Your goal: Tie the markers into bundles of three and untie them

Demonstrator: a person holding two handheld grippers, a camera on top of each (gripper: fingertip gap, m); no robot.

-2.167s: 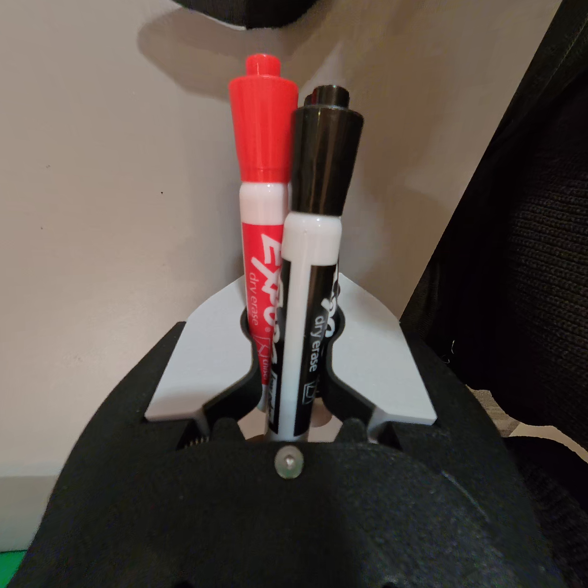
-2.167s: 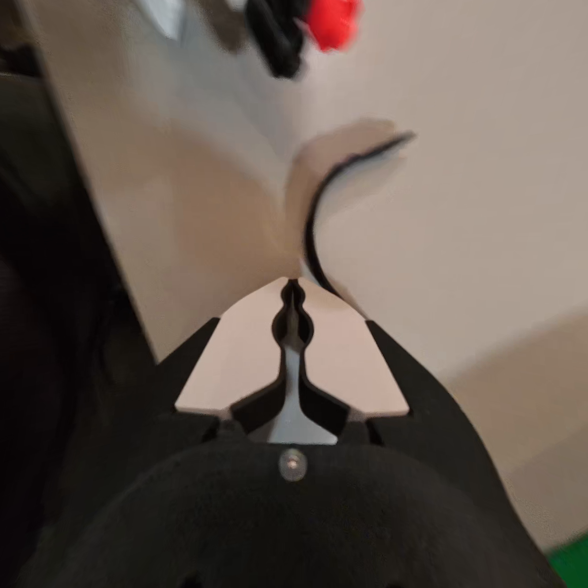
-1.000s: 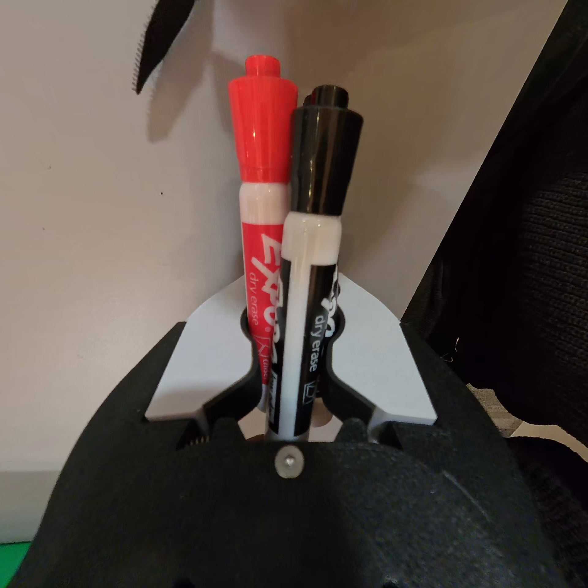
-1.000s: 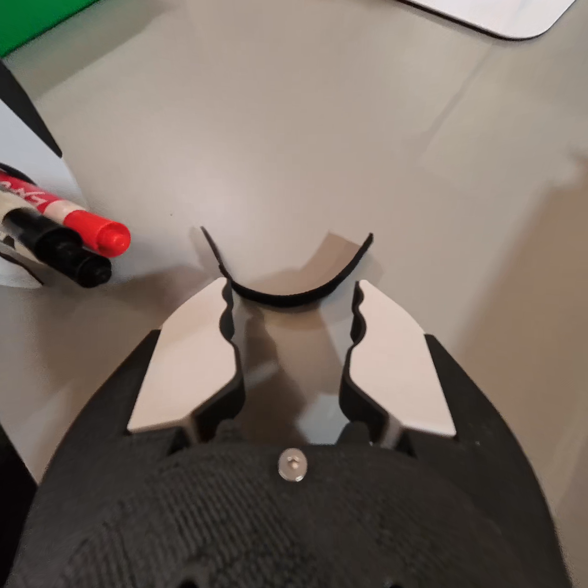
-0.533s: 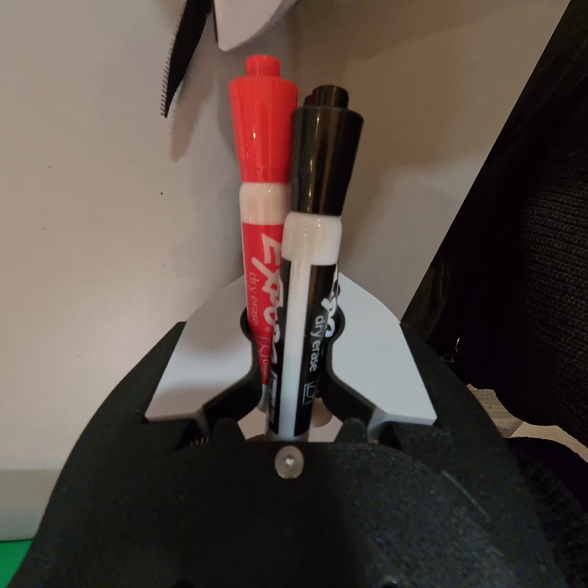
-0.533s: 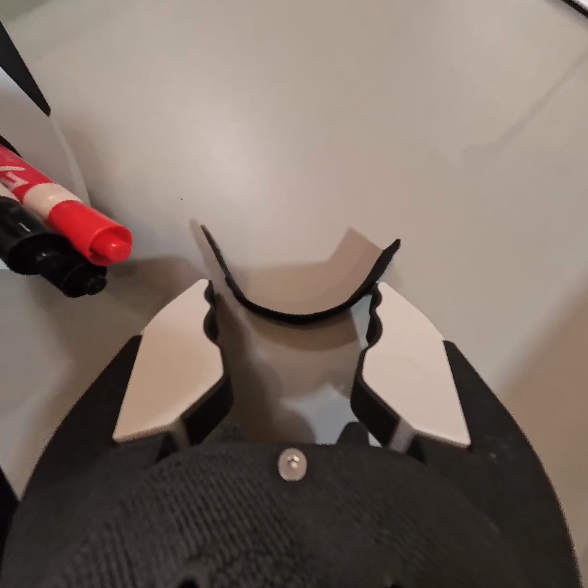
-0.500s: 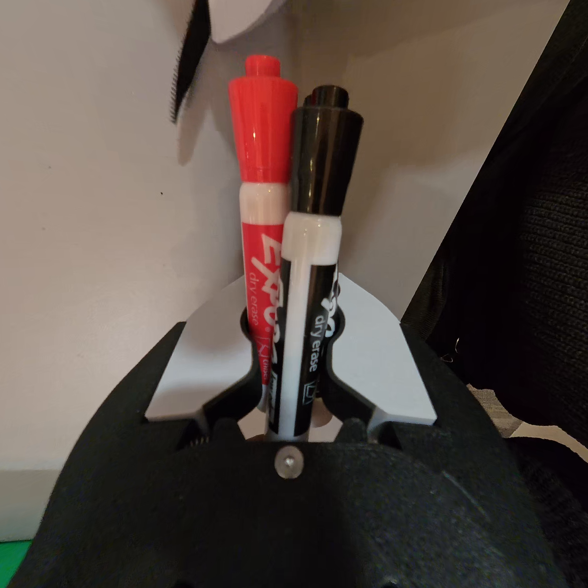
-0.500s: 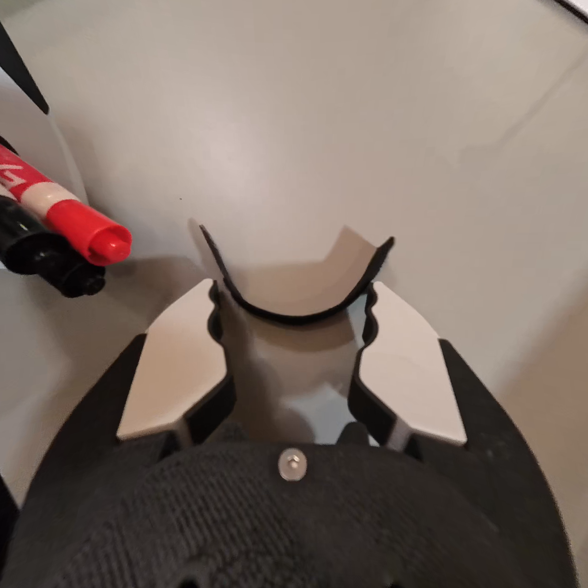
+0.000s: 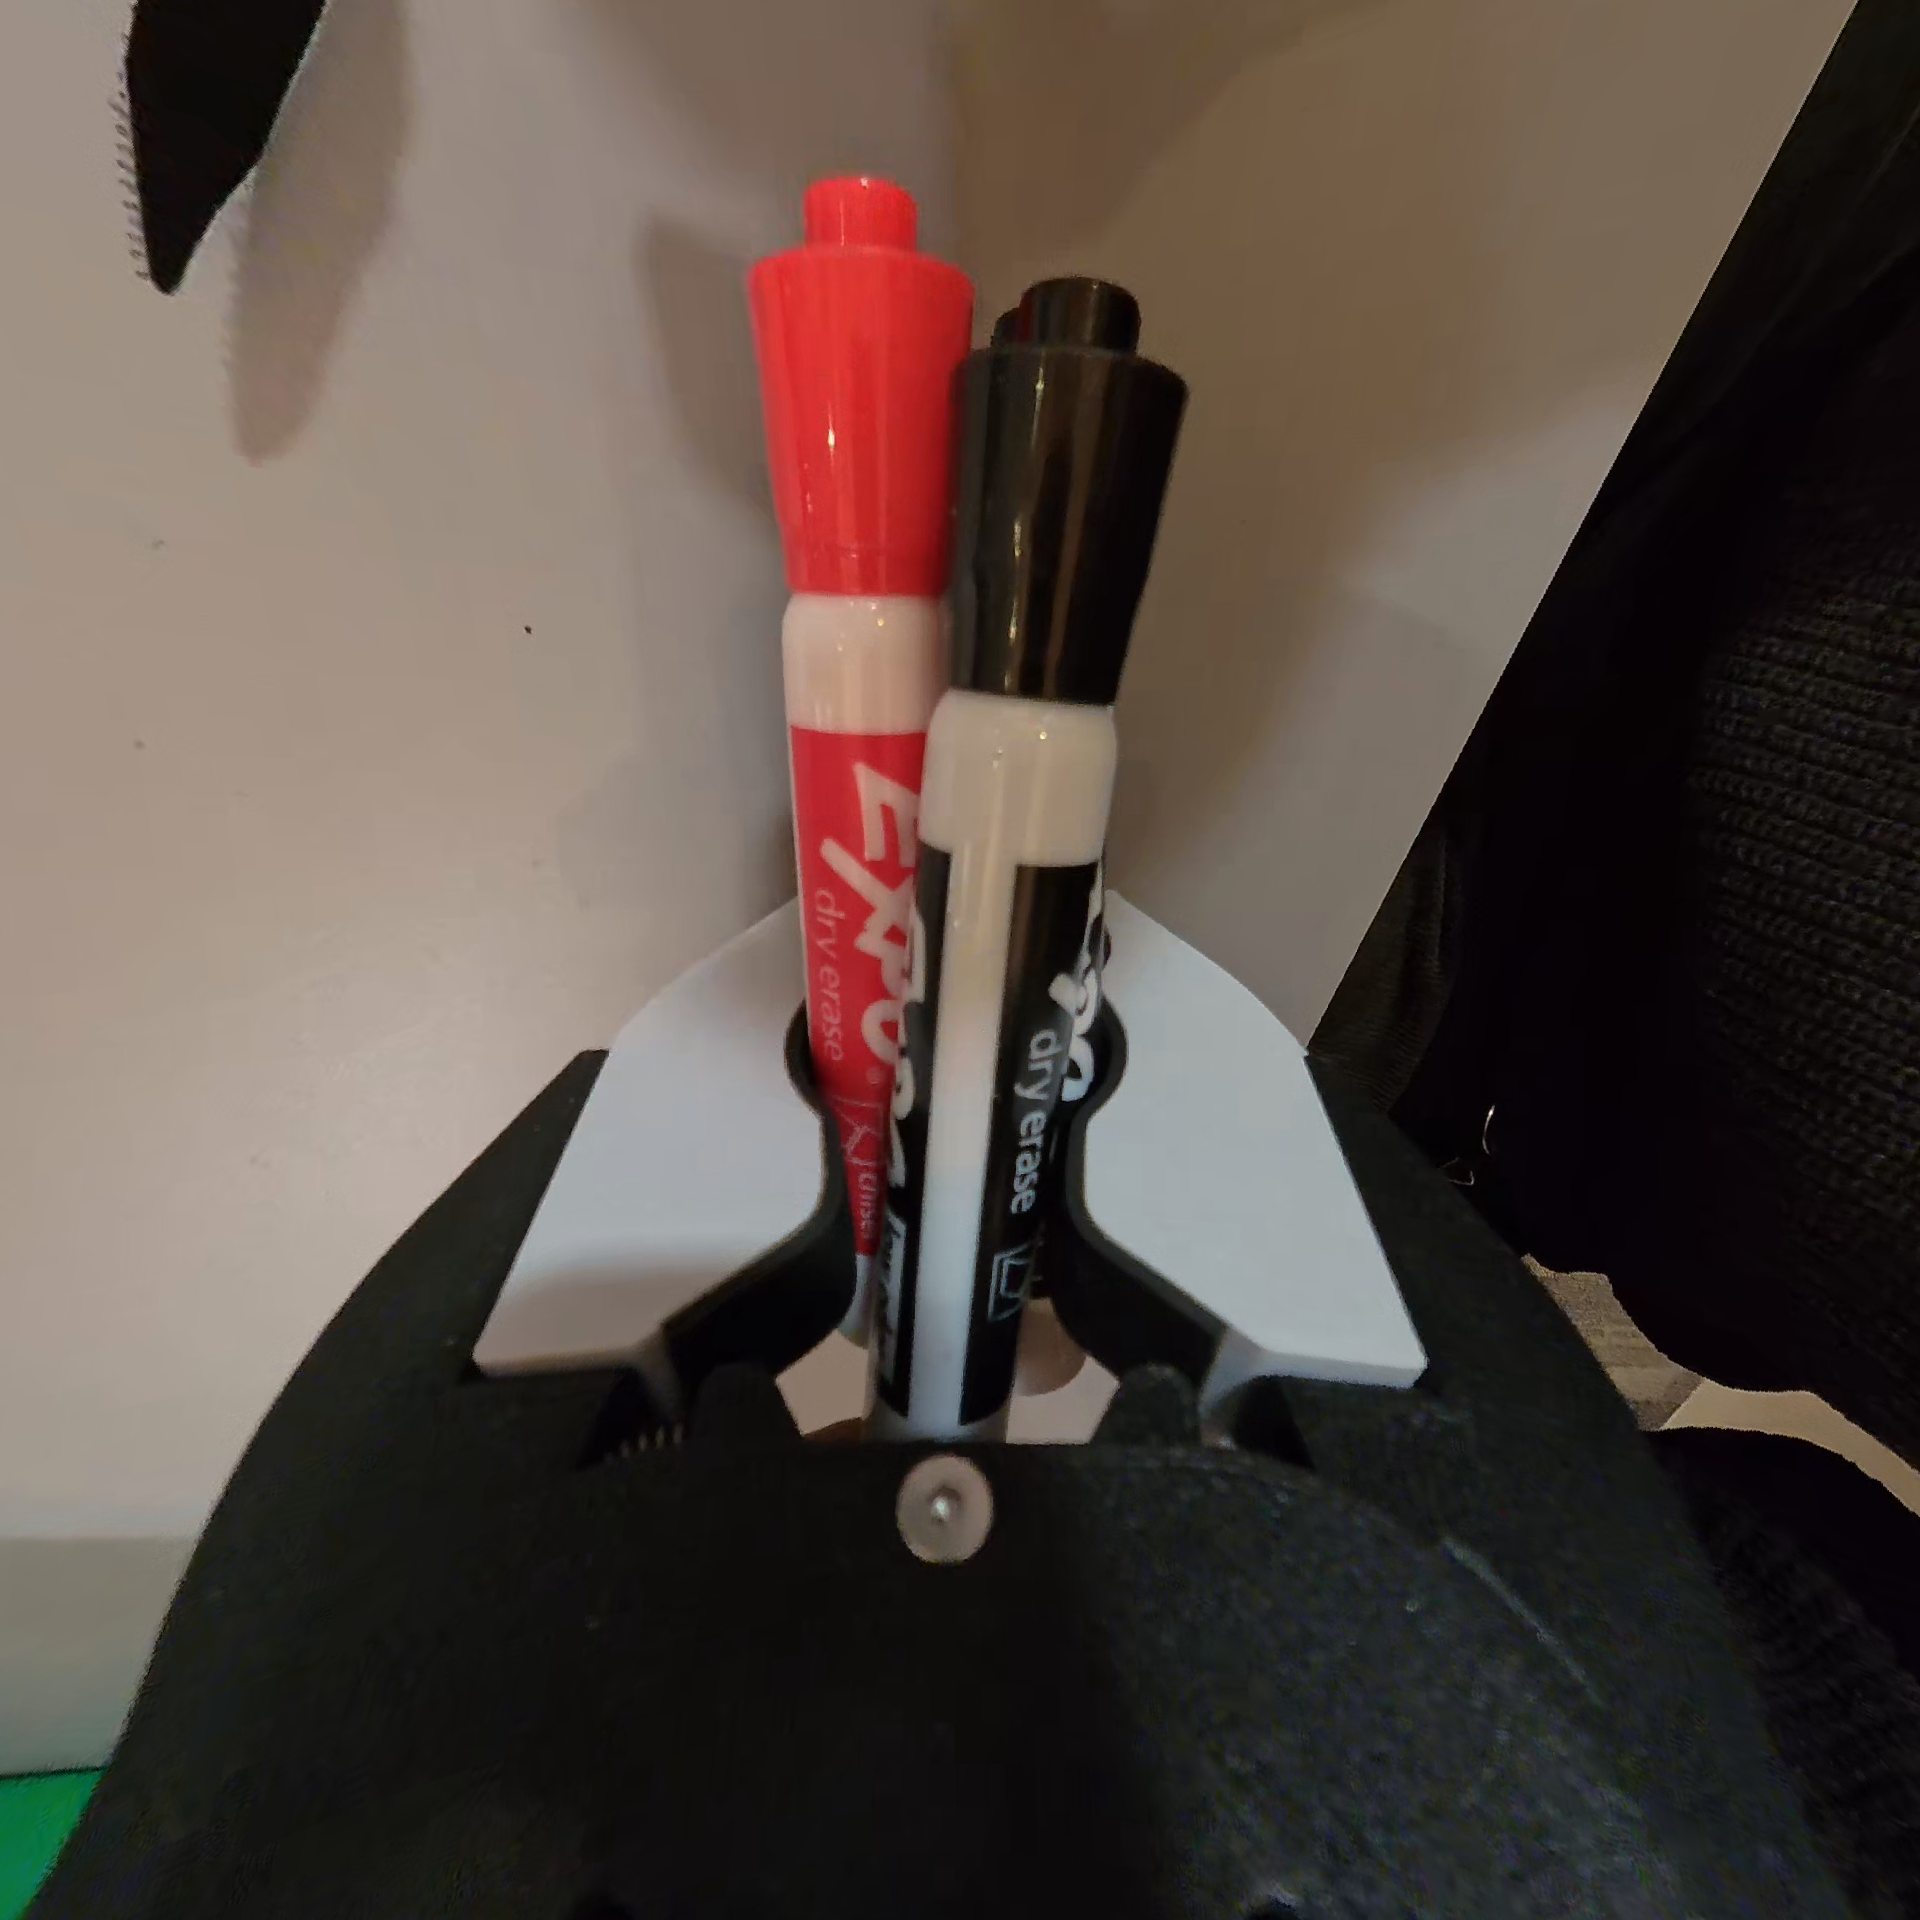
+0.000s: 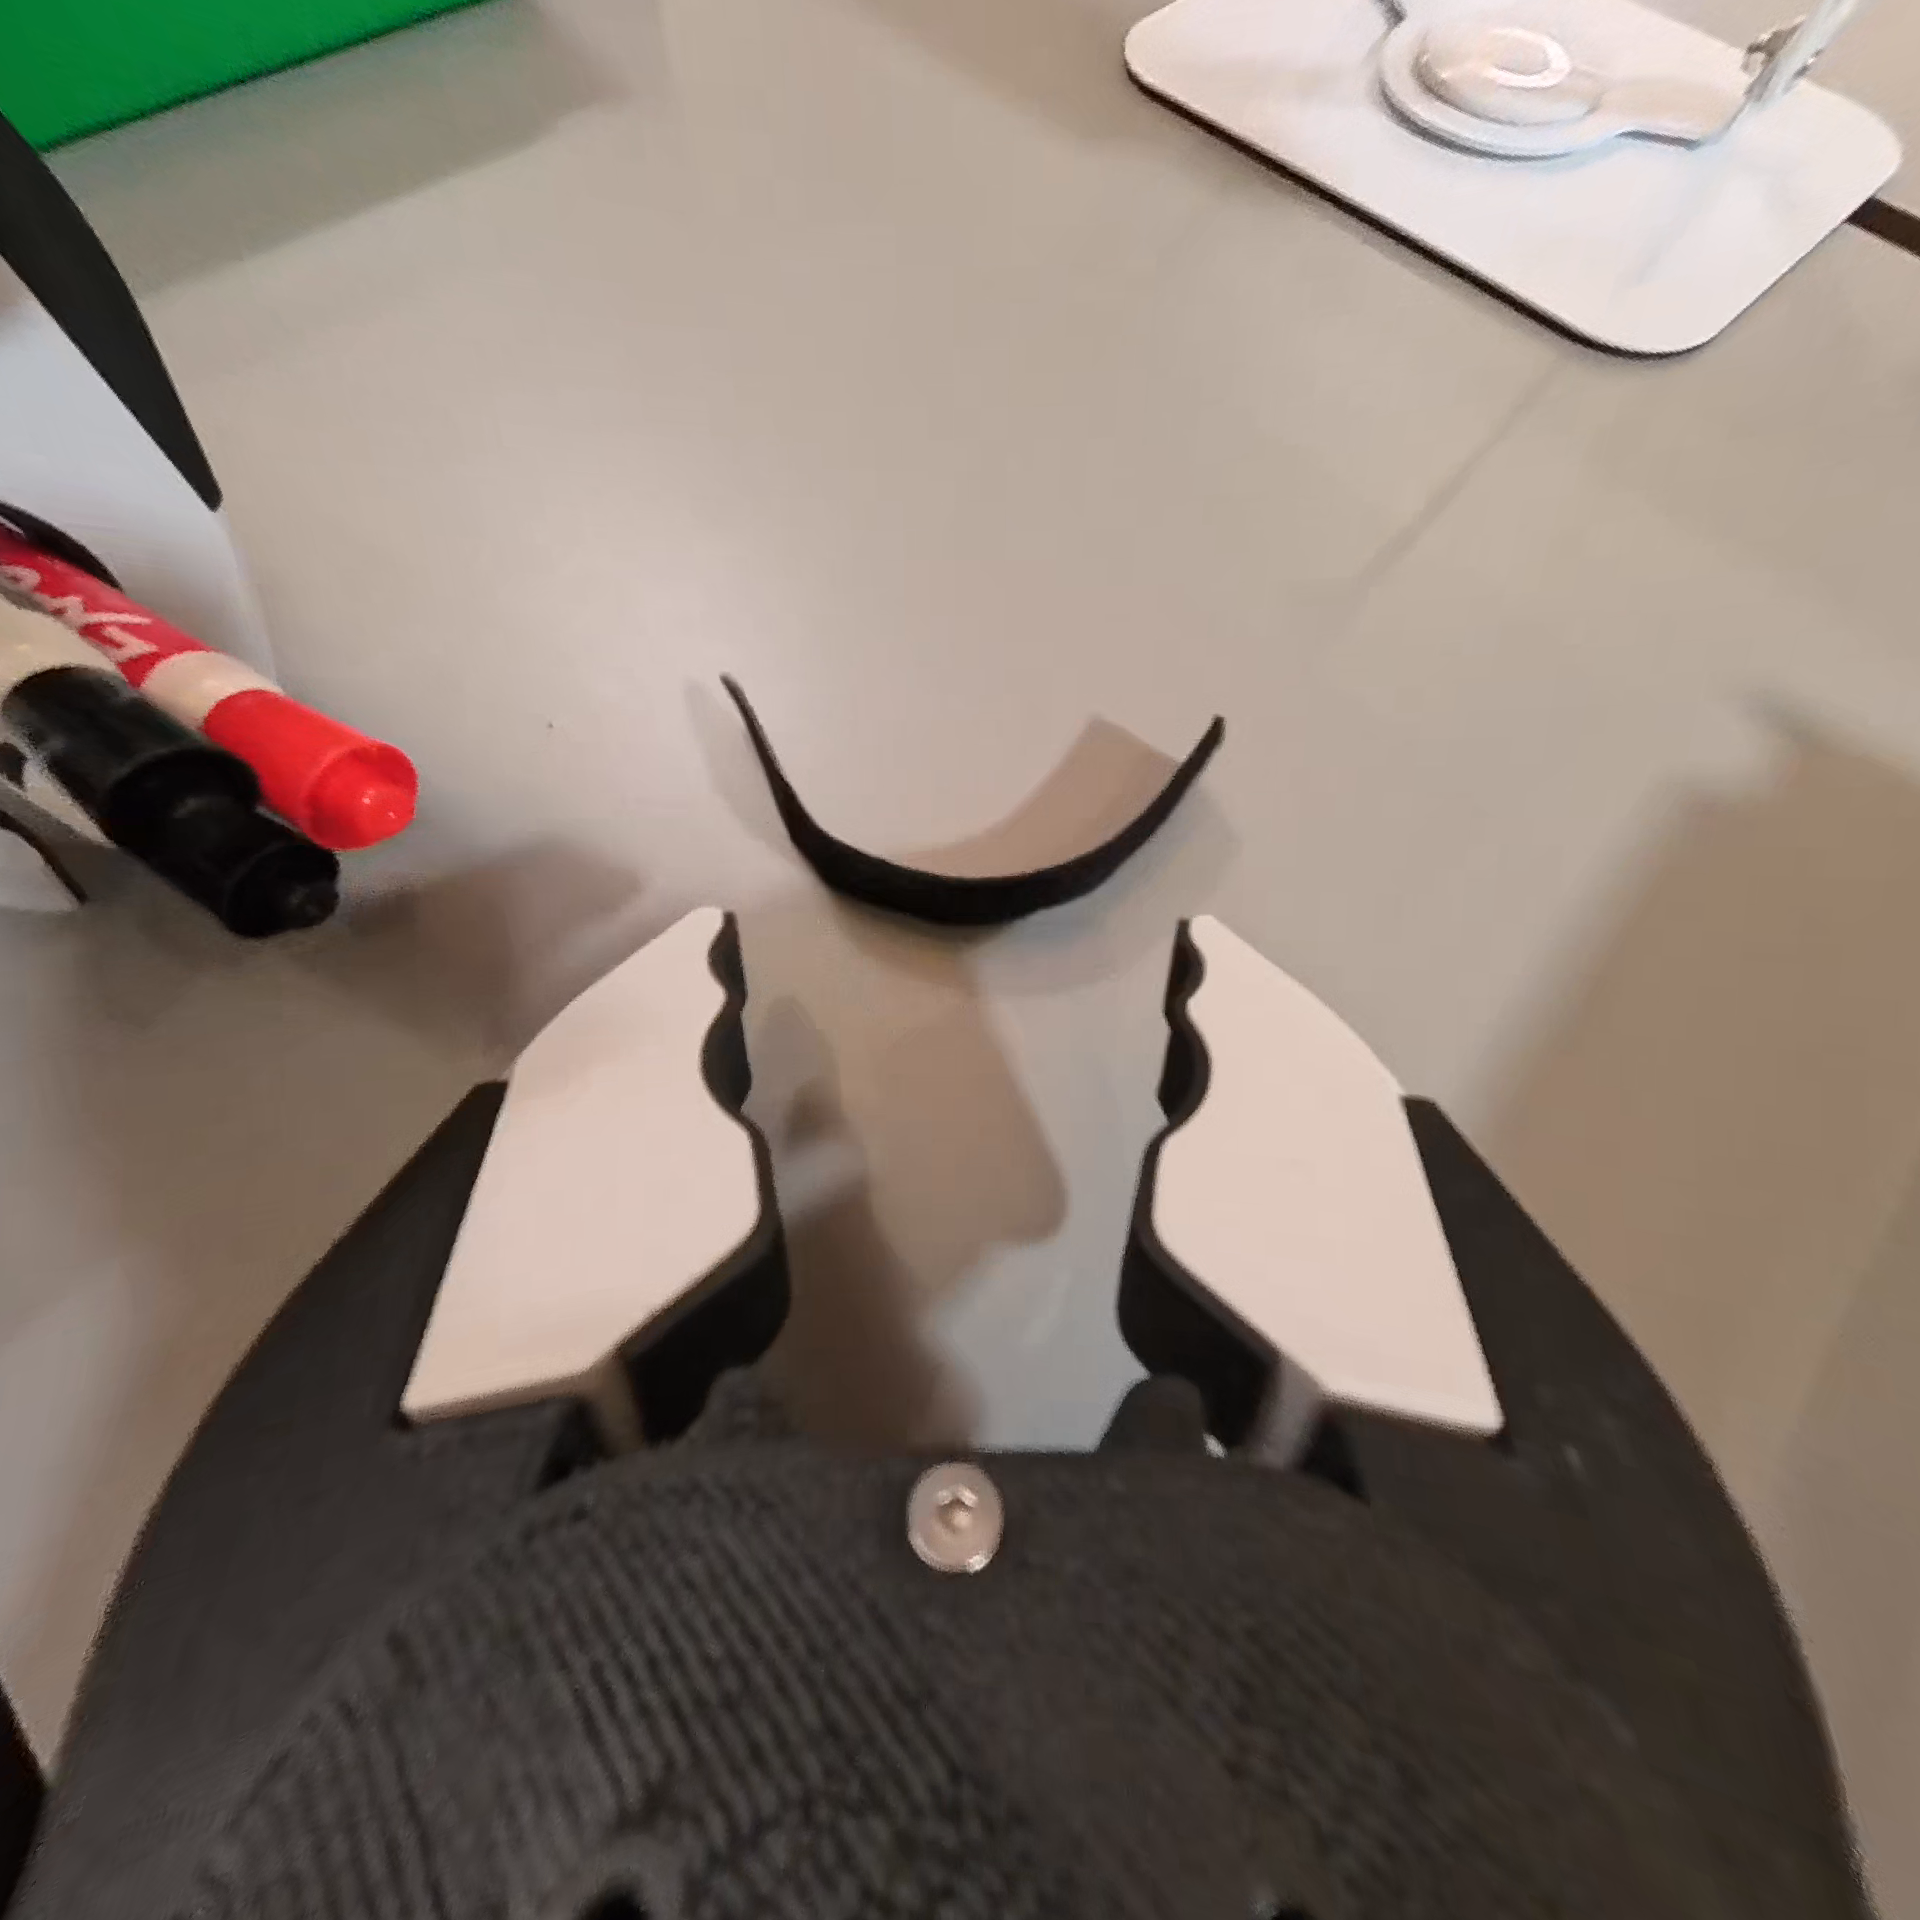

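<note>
**Strap loose on the table, markers held in the left gripper**

With the black strap (image 10: 961, 878) lying free on the grey table (image 10: 935, 416), curled up at both ends like a shallow U, the step in hand looks like the turn between untying and tying: the bundle carries no wrap.

Left gripper (image 9: 951, 1039): jaws closed on the barrels of the markers, caps pointing away from the camera. Red dry-erase marker (image 9: 857, 582) on the left, black dry-erase marker (image 9: 1049, 623) in front beside it, touching. A third dark cap peeks out behind the black one; its body is hidden.

Right gripper (image 10: 956, 997): jaws spread wide, nothing between them, hovering just short of the strap. In its view the marker caps sit off to the left, near the strap but apart from it. White mat (image 10: 1558, 208) with a clear fitting lies far right, well apart.

Next move, as I judge it: pinch one raised end of the strap, narrowly, since it is thin and floppy and may slide on the table.
</note>
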